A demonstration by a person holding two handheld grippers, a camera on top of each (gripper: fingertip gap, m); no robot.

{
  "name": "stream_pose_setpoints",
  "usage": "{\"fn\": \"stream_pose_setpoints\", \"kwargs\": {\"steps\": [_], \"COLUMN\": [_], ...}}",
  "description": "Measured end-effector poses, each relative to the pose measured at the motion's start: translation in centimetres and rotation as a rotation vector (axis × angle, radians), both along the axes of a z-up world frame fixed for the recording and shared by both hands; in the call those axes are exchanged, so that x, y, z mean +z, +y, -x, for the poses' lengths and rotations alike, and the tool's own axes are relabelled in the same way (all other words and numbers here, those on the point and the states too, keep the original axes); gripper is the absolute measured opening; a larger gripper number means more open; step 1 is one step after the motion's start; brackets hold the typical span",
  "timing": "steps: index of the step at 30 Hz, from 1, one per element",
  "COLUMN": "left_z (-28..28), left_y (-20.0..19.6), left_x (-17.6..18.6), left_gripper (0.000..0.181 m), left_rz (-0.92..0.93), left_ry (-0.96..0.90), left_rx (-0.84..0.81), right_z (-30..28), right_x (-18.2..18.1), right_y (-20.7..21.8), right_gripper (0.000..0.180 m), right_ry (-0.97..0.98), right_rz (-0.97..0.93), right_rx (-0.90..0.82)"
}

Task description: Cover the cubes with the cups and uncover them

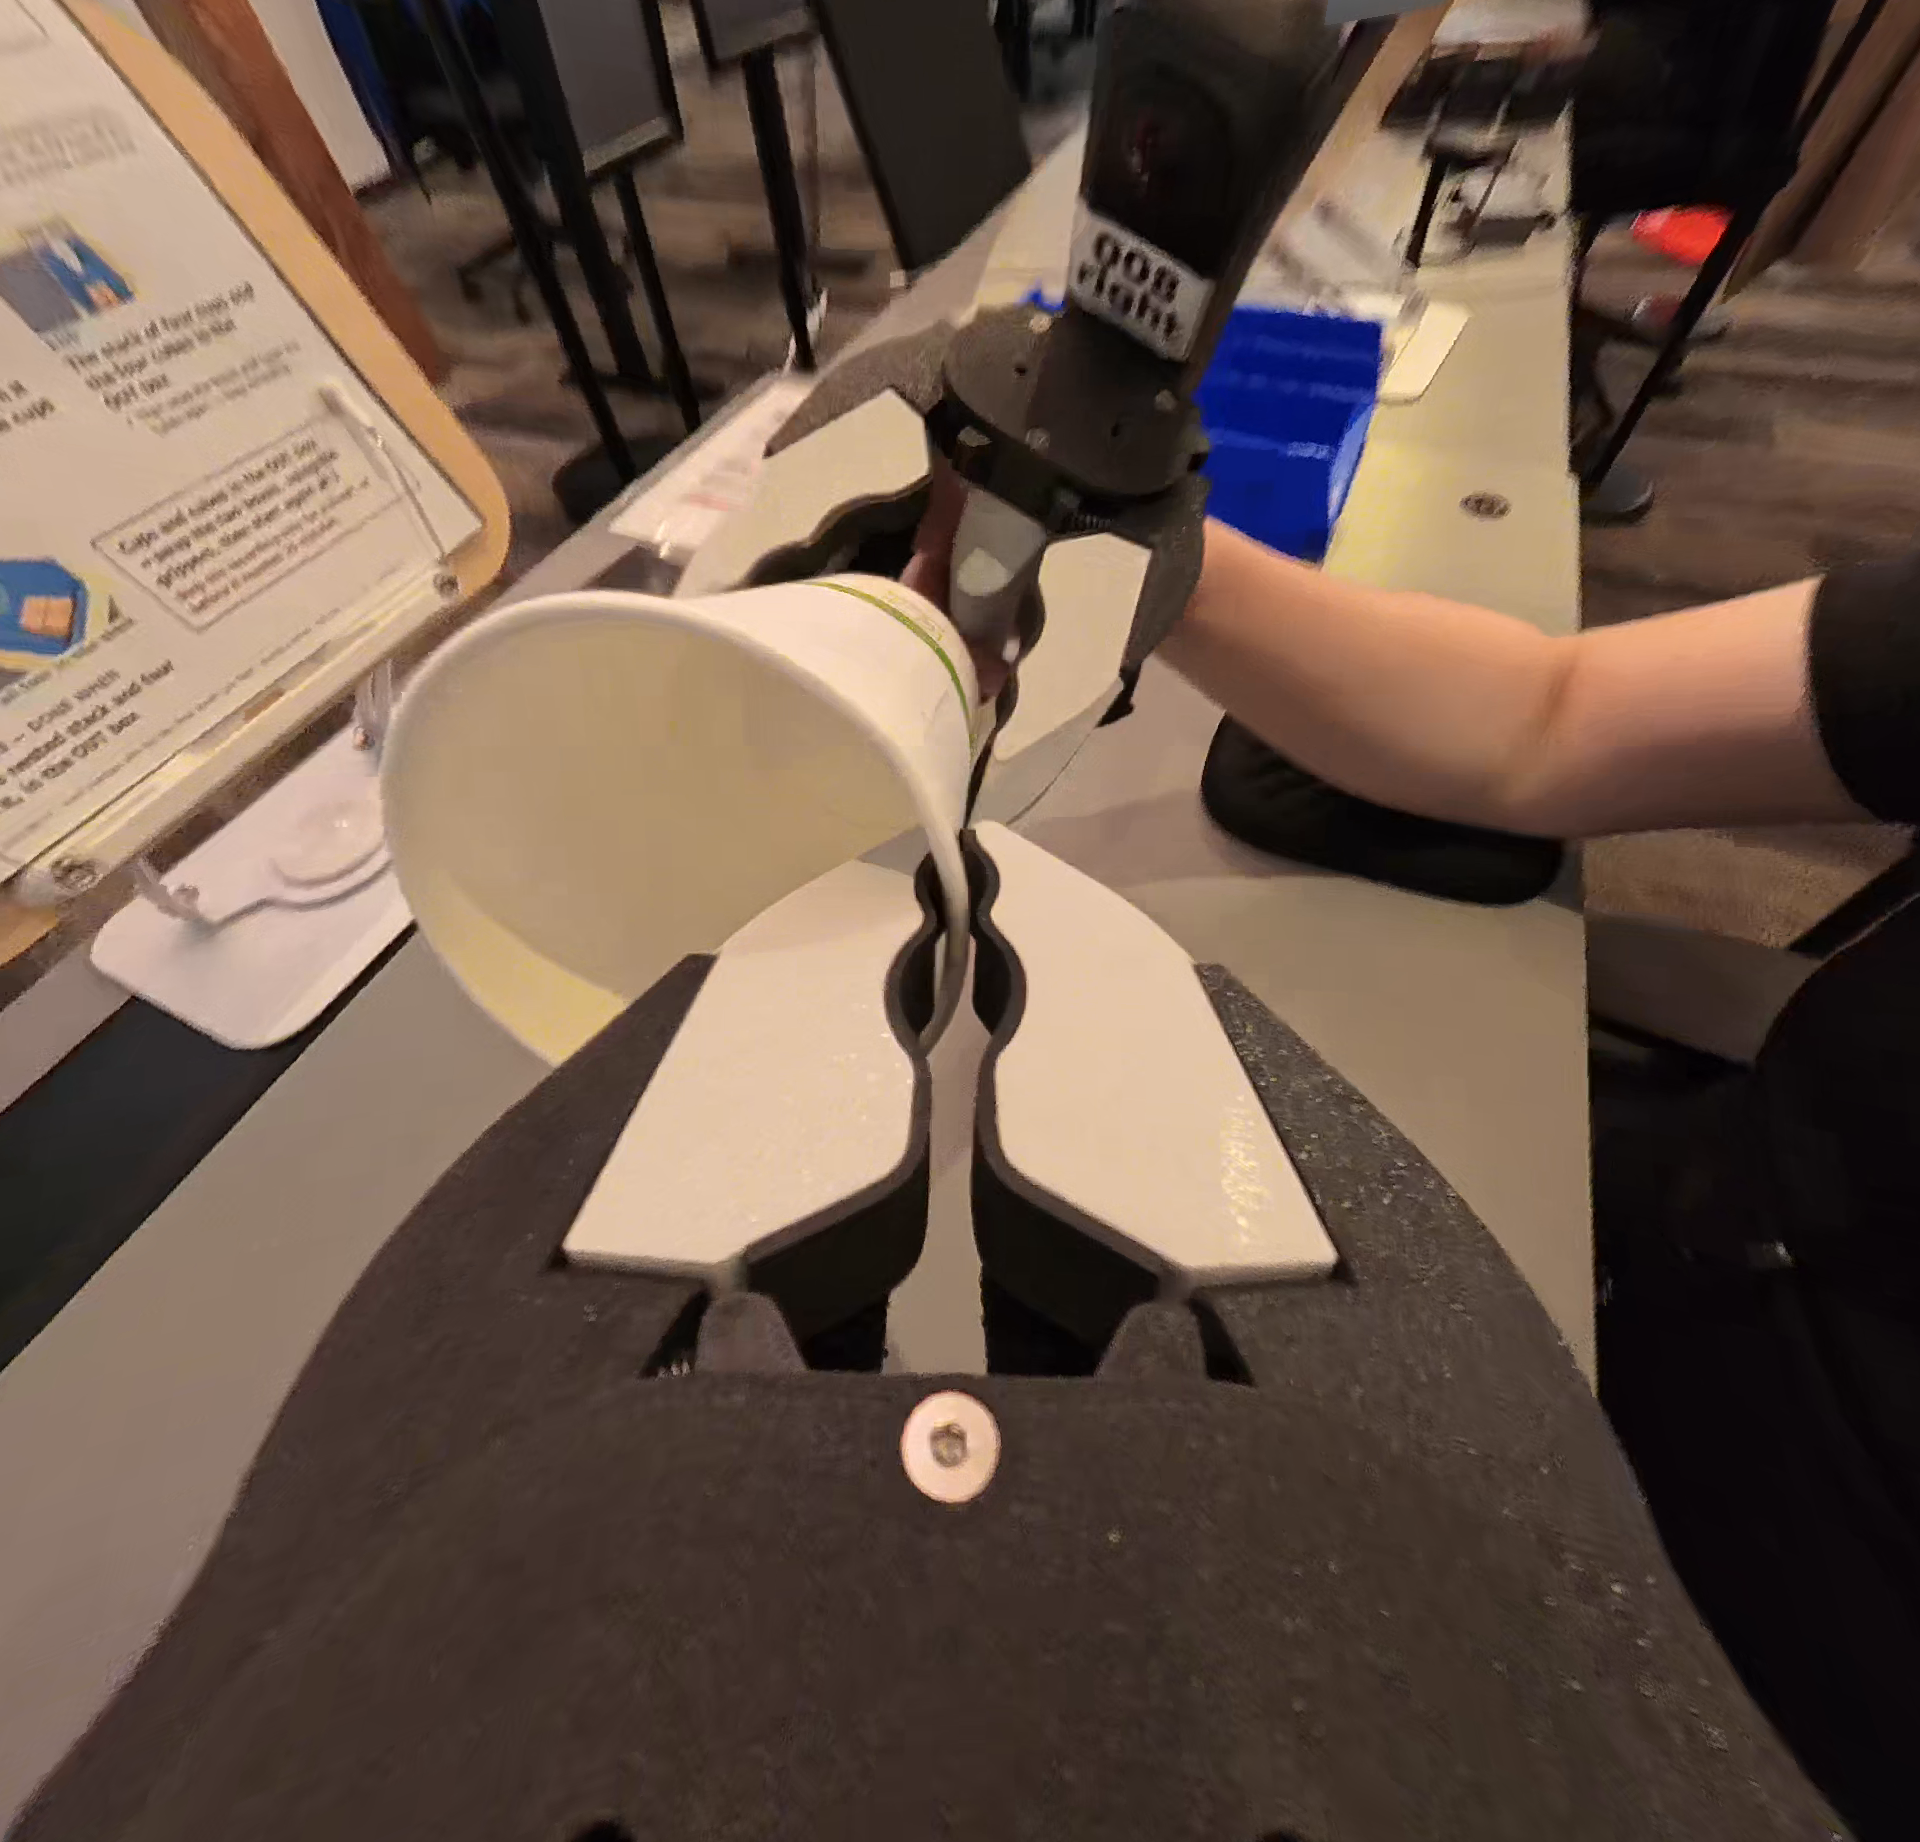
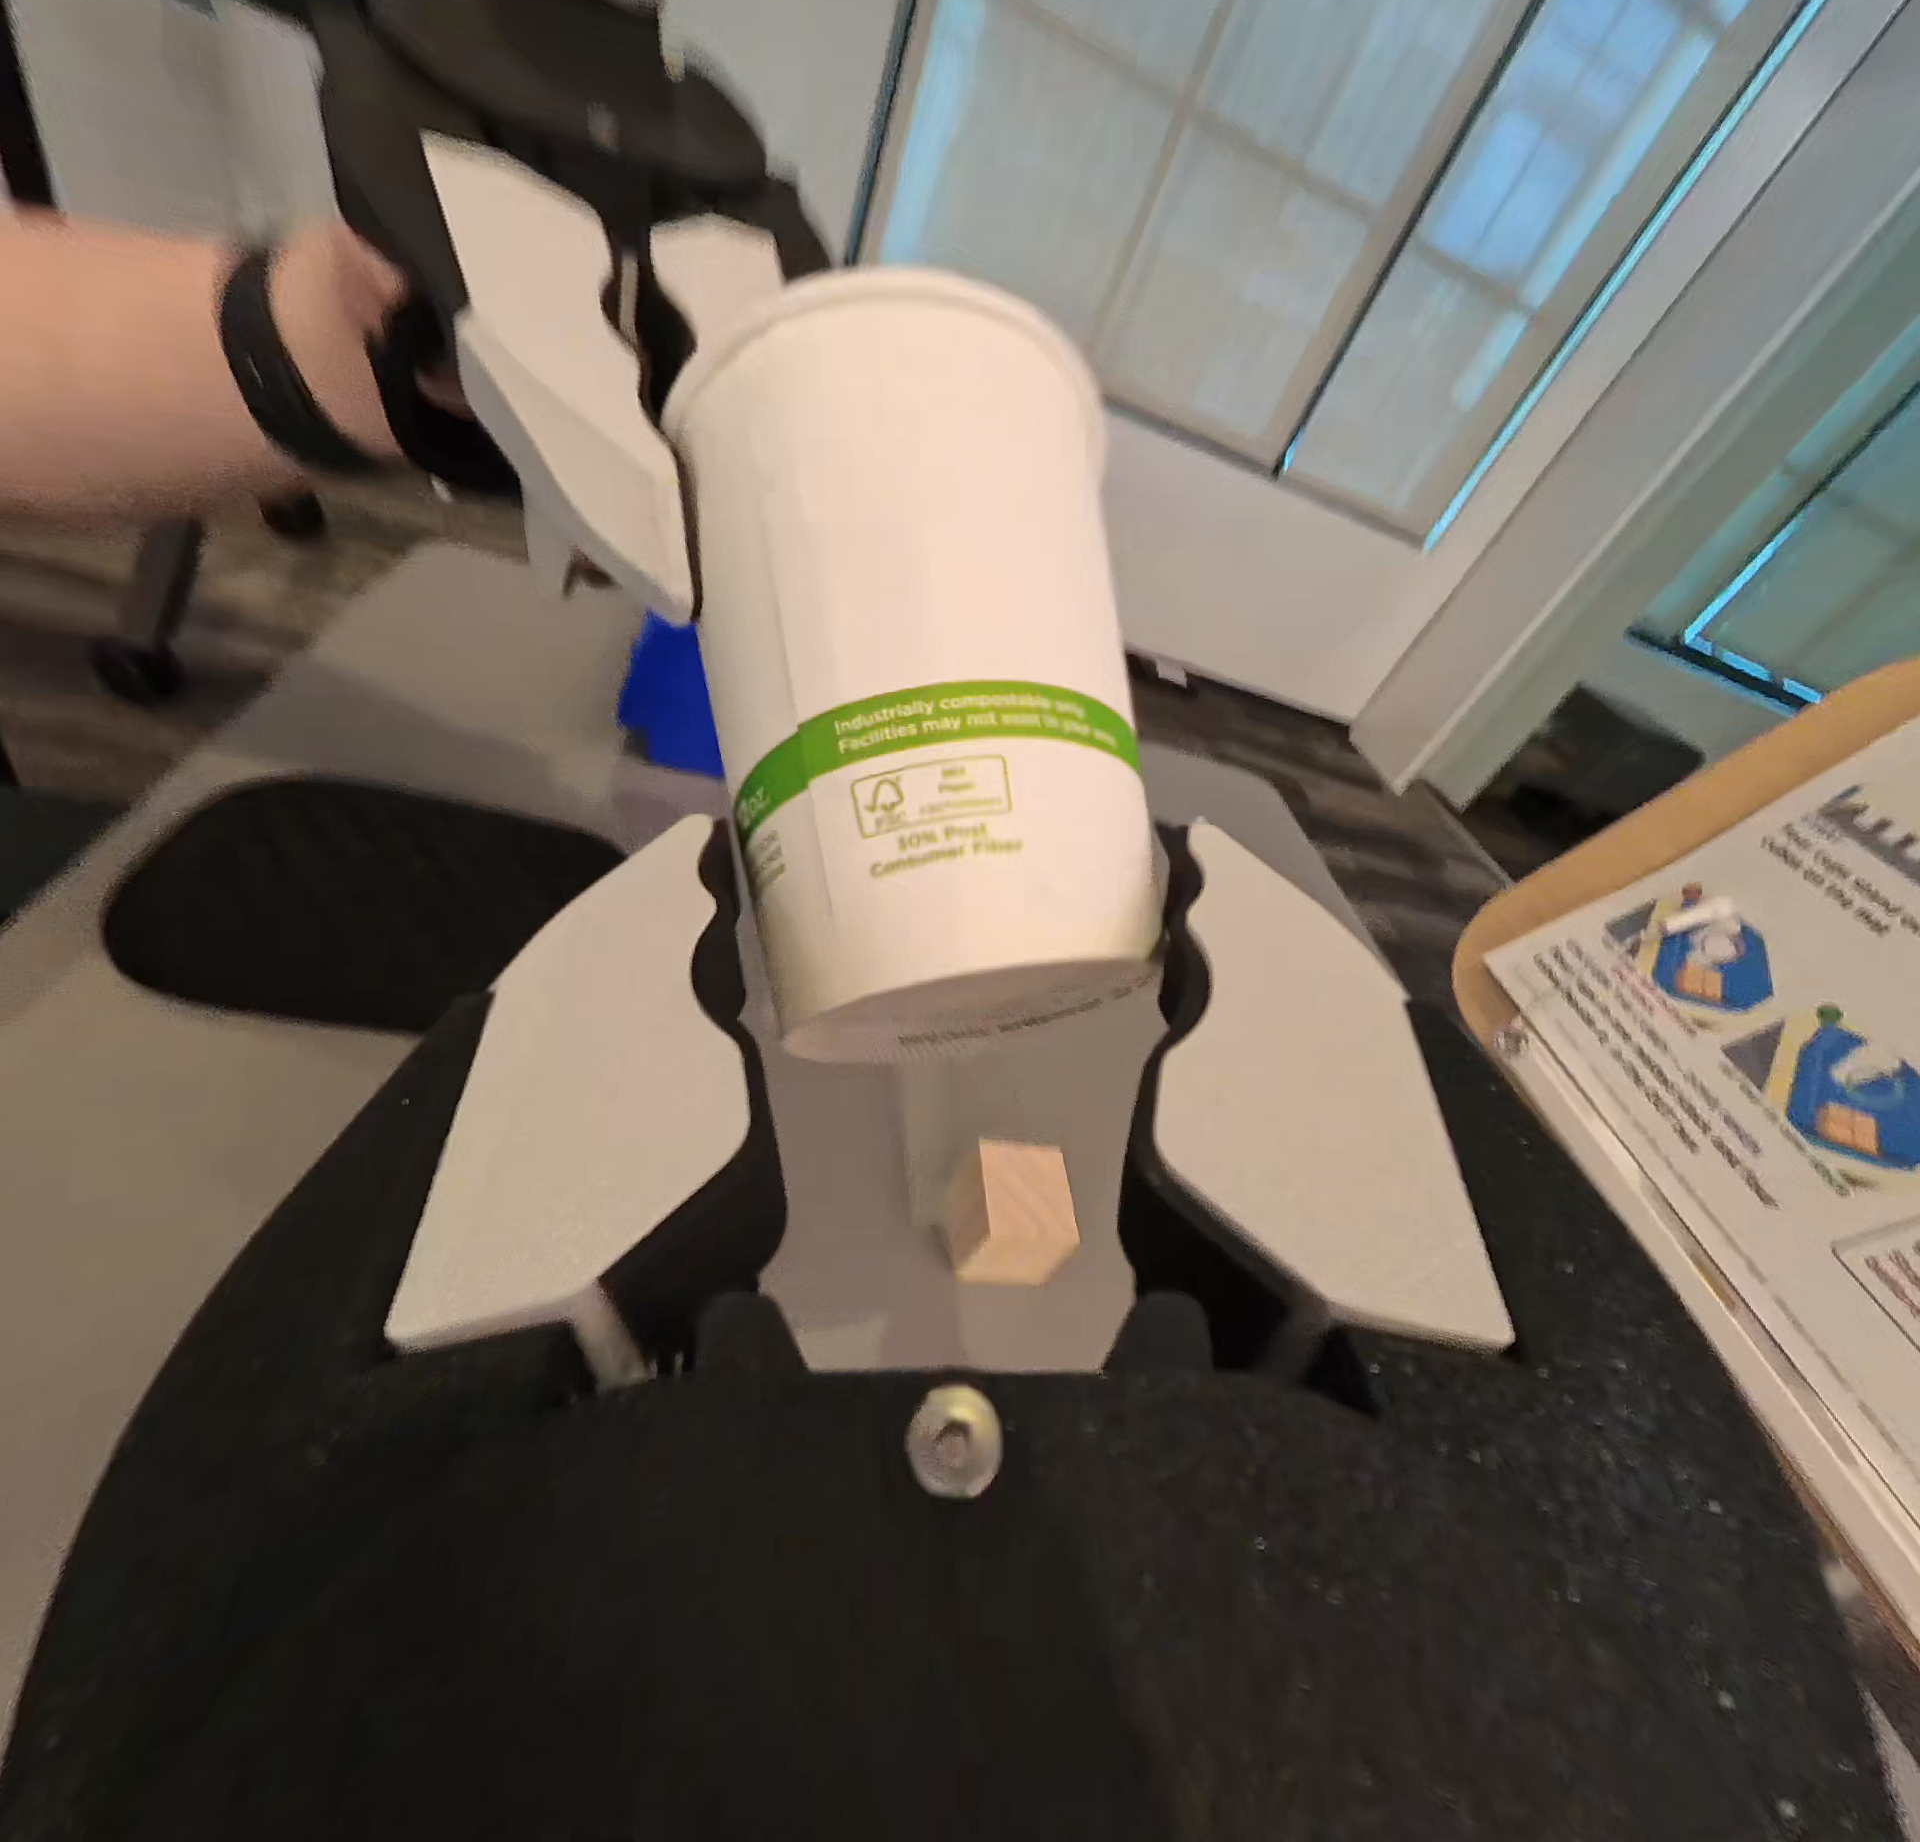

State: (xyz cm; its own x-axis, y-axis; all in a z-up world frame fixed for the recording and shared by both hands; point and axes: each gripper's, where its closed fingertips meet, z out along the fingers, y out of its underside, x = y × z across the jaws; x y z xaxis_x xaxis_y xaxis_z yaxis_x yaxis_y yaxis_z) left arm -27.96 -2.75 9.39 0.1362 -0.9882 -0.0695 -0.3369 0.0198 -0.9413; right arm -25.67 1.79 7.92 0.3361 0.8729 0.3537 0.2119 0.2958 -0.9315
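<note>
our left gripper (image 1: 951, 919) pinches the rim of the paper cup (image 1: 665, 753), and our right gripper (image 2: 951, 945) clamps its base, so we hold it tilted in the air between us. the wooden cube (image 2: 1003, 1210) sits bare on the table (image 2: 260, 1117) below. squeezing harder could crush the thin rim; pulling apart could tear it or drop the cup off target.

Office-like demo space: long grey tables (image 1: 1455, 566), easel boards (image 1: 592, 36), instruction sheet (image 2: 1766, 1086), large windows (image 2: 1299, 182).
</note>
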Motion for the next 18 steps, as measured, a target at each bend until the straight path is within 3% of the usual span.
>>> {"fn": "stream_pose_setpoints", "kwargs": {"steps": [9, 18], "left_z": [0.9, 1.2], "left_y": [-4.3, -5.0], "left_x": [2.5, 1.7], "left_gripper": [0.000, 0.000], "left_rz": [0.086, 0.093], "left_ry": [-0.348, -0.371], "left_rx": [-0.157, -0.189], "right_z": [0.4, 0.6], "right_x": [2.7, 4.2], "right_y": [-3.8, -5.9], "right_gripper": [0.087, 0.082], "right_ry": [0.105, 0.124], "right_rz": [-0.160, -0.231], "right_rx": [0.144, 0.183]}}
